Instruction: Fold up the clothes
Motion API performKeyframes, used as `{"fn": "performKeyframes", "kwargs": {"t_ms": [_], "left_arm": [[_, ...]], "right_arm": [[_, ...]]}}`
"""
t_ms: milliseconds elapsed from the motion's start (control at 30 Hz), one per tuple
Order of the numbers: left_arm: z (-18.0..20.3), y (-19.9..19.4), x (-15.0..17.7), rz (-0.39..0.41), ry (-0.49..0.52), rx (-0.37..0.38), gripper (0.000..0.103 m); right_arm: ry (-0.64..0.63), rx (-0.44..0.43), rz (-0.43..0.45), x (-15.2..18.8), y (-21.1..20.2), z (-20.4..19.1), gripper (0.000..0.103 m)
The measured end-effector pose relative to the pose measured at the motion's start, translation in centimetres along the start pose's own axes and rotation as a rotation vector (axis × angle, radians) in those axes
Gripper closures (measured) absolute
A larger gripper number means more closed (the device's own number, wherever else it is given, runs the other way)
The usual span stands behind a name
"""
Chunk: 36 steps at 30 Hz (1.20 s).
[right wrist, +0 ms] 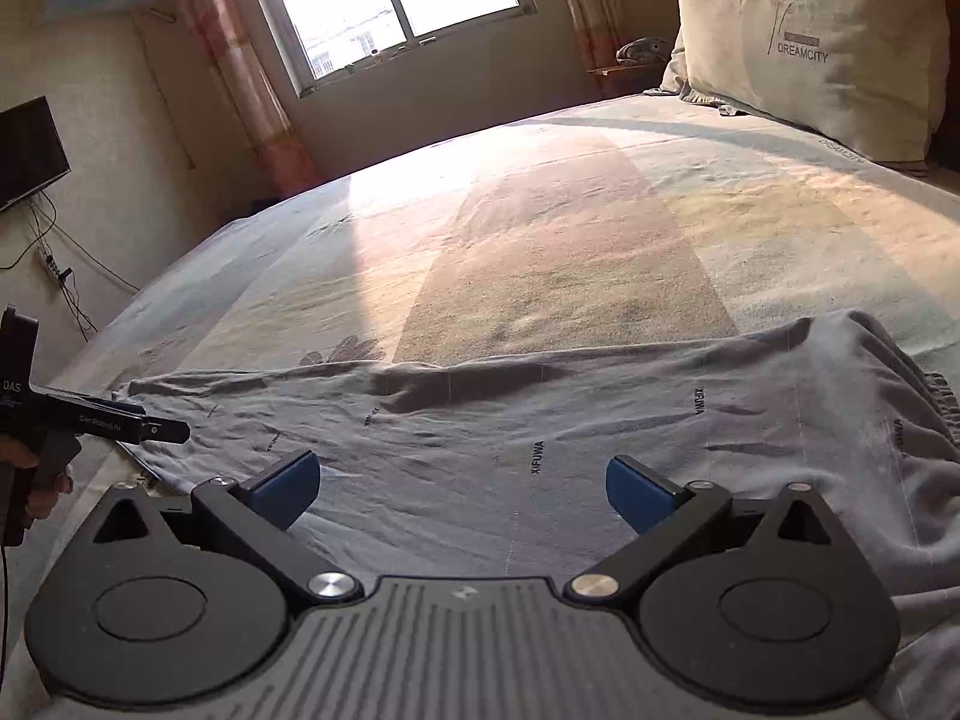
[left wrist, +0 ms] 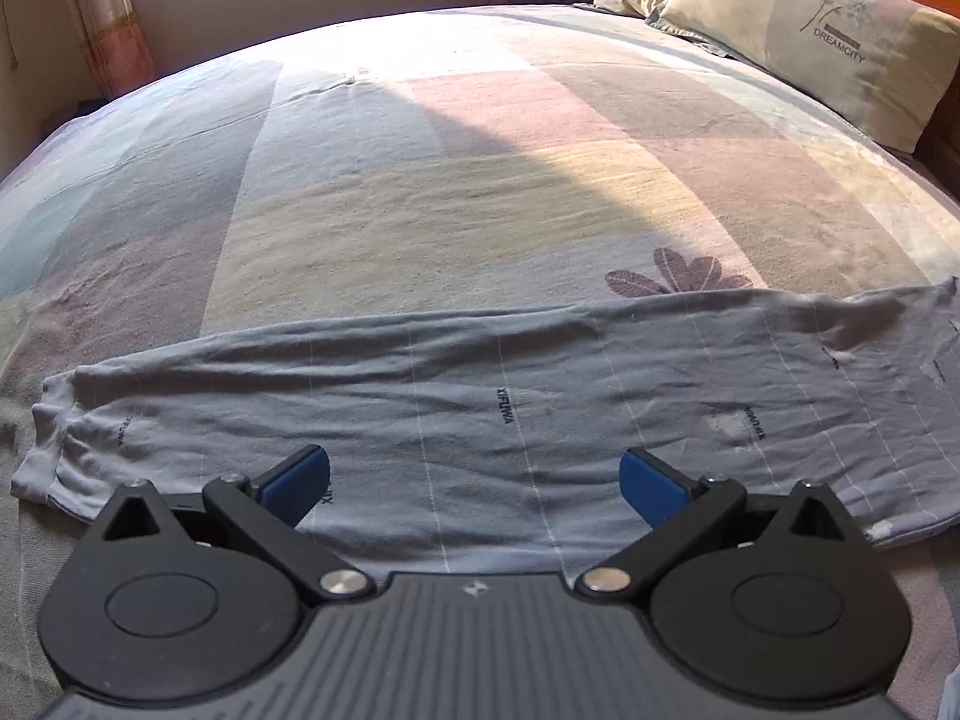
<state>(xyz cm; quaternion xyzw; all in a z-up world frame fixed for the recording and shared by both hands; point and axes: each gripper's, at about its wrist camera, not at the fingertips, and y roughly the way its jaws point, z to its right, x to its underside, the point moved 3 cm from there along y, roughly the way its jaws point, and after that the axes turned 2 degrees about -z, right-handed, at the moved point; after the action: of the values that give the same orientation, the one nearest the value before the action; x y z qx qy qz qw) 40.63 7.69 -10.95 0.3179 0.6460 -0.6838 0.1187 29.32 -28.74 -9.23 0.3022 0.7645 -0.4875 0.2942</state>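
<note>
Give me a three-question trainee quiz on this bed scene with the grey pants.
1. True or false: the left gripper is shut on the grey pants.
2. The word printed on the pillow is: A) XIFUWA B) DREAMCITY C) HOME
3. Fill in: the pants lie flat on the ____.

Key: 1 false, both it and the right gripper are open, holding nothing; 2 B; 3 bed.

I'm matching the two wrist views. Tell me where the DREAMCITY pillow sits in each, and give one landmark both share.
Left wrist view: the DREAMCITY pillow is at the top right, at the head of the bed.
Right wrist view: the pillow is again at the top right, seen larger.
Shared landmark: the grey trousers printed XIFUWA, lying flat across the bed just beyond the open tongs.
</note>
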Motion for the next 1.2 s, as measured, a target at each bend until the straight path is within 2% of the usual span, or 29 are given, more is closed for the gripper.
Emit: {"fn": "performKeyframes", "kwargs": {"t_ms": [100, 133, 233, 333, 400, 500, 533, 567, 600, 633, 667, 767, 900, 1000, 1100, 1200], "left_arm": [[0.2, 2.1, 0.9, -0.089, 0.015, -0.037, 0.000], [-0.2, 2.2, 1.3, -0.075, -0.006, -0.024, 0.000], [-0.6, 1.7, 2.2, -0.062, -0.004, -0.012, 0.000], [-0.8, 1.3, 2.8, -0.052, 0.002, -0.003, 0.000], [-0.9, 1.2, 2.9, -0.052, 0.005, 0.004, 0.000], [-1.1, 1.0, 3.1, -0.049, 0.013, 0.011, 0.000], [-1.1, 0.9, 3.2, -0.047, 0.017, 0.012, 0.000], [-1.2, 0.8, 3.2, -0.045, 0.020, 0.013, 0.000], [-1.2, 0.7, 3.3, -0.042, 0.024, 0.014, 0.000], [-1.2, 0.7, 3.4, -0.040, 0.027, 0.015, 0.000], [-1.3, 0.6, 3.5, -0.038, 0.031, 0.016, 0.000], [-1.4, 0.4, 3.7, -0.030, 0.036, 0.020, 0.000], [-1.5, 0.7, 3.4, -0.036, 0.026, 0.010, 0.000], [-1.6, 0.9, 3.0, -0.043, 0.021, 0.000, 0.000], [-1.7, 1.0, 2.7, -0.050, 0.017, -0.010, 0.001], [-1.7, 1.2, 2.3, -0.057, 0.012, -0.020, 0.001]], "right_arm": [[0.092, -0.110, -0.020, -2.0, 0.1, 0.2, 0.000], [0.123, -0.146, -0.027, -2.7, 0.1, 0.3, 0.000], [0.076, -0.225, -0.107, -5.9, 2.3, -1.1, 0.000], [0.046, -0.236, -0.210, -8.1, 7.0, -2.6, 0.000], [0.068, -0.239, -0.286, -8.4, 10.3, -3.1, 0.000], [0.111, -0.192, -0.384, -7.8, 15.4, -2.9, 0.000], [0.124, -0.167, -0.375, -7.8, 16.7, -2.5, 0.000], [0.129, -0.178, -0.346, -8.0, 17.0, -2.4, 0.000], [0.146, -0.173, -0.302, -8.7, 17.0, -2.3, 0.000], [0.158, -0.133, -0.273, -9.2, 16.9, -2.0, 0.000], [0.169, -0.110, -0.267, -9.5, 16.6, -1.8, 0.000], [0.186, -0.182, -0.293, -9.0, 14.8, -2.4, 0.000], [0.125, -0.178, -0.374, -5.4, 12.9, -4.6, 0.000], [0.036, -0.140, -0.367, -2.1, 10.9, -6.1, 0.000], [0.002, -0.152, -0.413, -0.2, 8.4, -7.5, 0.000], [-0.113, -0.142, -0.319, -1.2, 7.5, -8.9, 0.000]]}}
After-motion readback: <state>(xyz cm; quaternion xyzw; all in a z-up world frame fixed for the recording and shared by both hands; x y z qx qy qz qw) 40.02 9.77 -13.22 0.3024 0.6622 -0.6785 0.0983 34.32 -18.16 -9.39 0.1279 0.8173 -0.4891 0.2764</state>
